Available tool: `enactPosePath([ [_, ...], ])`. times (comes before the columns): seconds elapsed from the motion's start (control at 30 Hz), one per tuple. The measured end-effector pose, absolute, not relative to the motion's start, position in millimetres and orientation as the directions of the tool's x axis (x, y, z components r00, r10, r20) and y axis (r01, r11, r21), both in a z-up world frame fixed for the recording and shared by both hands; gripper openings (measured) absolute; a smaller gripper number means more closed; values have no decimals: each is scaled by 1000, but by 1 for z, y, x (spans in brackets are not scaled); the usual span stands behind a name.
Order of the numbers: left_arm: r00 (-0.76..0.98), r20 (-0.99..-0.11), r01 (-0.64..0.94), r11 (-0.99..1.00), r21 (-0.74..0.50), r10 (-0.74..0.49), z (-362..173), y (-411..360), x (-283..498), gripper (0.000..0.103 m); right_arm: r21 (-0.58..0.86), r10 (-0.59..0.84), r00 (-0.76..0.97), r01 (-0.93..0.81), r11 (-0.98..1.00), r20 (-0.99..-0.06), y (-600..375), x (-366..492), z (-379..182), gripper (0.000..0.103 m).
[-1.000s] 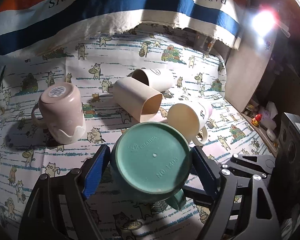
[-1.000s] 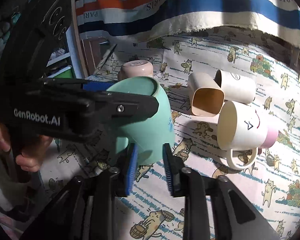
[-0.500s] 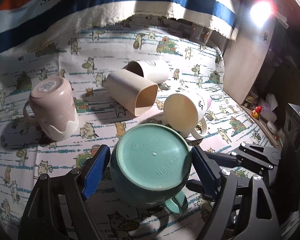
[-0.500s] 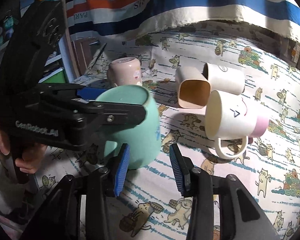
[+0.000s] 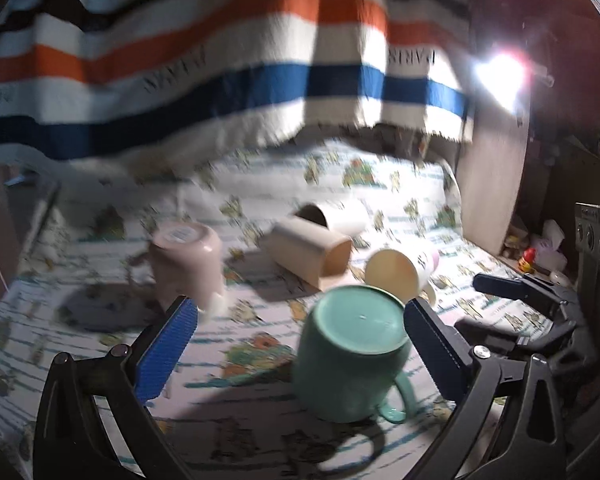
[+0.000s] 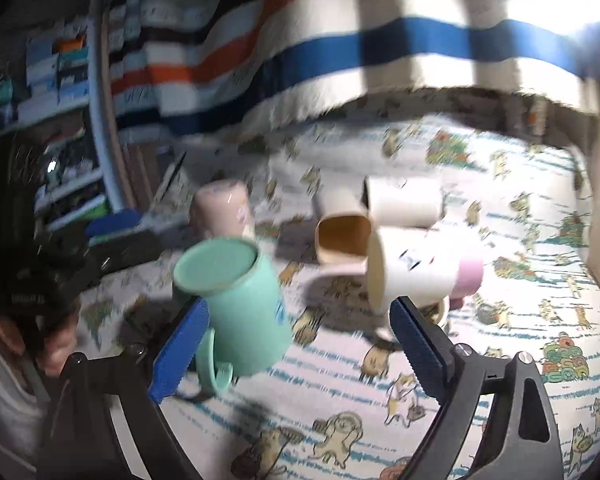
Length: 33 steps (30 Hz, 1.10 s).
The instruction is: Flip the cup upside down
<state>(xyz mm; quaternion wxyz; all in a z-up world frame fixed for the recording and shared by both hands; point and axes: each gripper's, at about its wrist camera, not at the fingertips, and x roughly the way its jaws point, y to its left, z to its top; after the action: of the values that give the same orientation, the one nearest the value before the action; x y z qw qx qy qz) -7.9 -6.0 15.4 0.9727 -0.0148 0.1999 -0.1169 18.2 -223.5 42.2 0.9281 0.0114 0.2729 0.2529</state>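
Observation:
A teal mug (image 5: pixel 352 354) stands upside down on the cat-print cloth (image 5: pixel 252 364), base up, handle toward me. It also shows in the right wrist view (image 6: pixel 242 302). My left gripper (image 5: pixel 300 350) is open wide; the mug sits free between its blue pads, close to the right one. My right gripper (image 6: pixel 298 346) is open and empty, with the mug just by its left pad. Both views are blurred by motion.
A pink mug (image 5: pixel 188 260) stands upside down at left. A beige square cup (image 5: pixel 310 258), a white cup (image 5: pixel 334 214) and a white-and-pink mug (image 5: pixel 400 270) lie on their sides behind. A striped towel (image 5: pixel 220 60) hangs at the back. A wooden panel (image 5: pixel 494 184) stands at right.
Both grippers have opened wide and pulled back and up. The teal mug was let go and stands upside down on the cloth.

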Motion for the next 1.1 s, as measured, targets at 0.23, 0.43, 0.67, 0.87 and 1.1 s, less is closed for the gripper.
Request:
enactPosePath([
  [0.23,952,-258,156,986,-55,-165,10,19,-28,102,145,451,798,-430,891,-400,-222,5,48,103],
  [0.43,958,-245,140,988,-67,-152,0,26,-28,102,105,444,804,-440,892,-395,-209,-1,45,103],
  [0.67,952,-266,143,989,-49,-151,-4,22,-24,103,62,398,833,-407,911,-383,-205,-4,46,103],
  [0.87,947,-290,150,989,13,-139,-7,8,-23,103,3,363,865,-386,922,-347,-200,-14,48,103],
  [1.1,965,-257,52,999,-6,-52,-5,18,-28,103,3,332,874,-354,935,-355,-203,-12,49,103],
])
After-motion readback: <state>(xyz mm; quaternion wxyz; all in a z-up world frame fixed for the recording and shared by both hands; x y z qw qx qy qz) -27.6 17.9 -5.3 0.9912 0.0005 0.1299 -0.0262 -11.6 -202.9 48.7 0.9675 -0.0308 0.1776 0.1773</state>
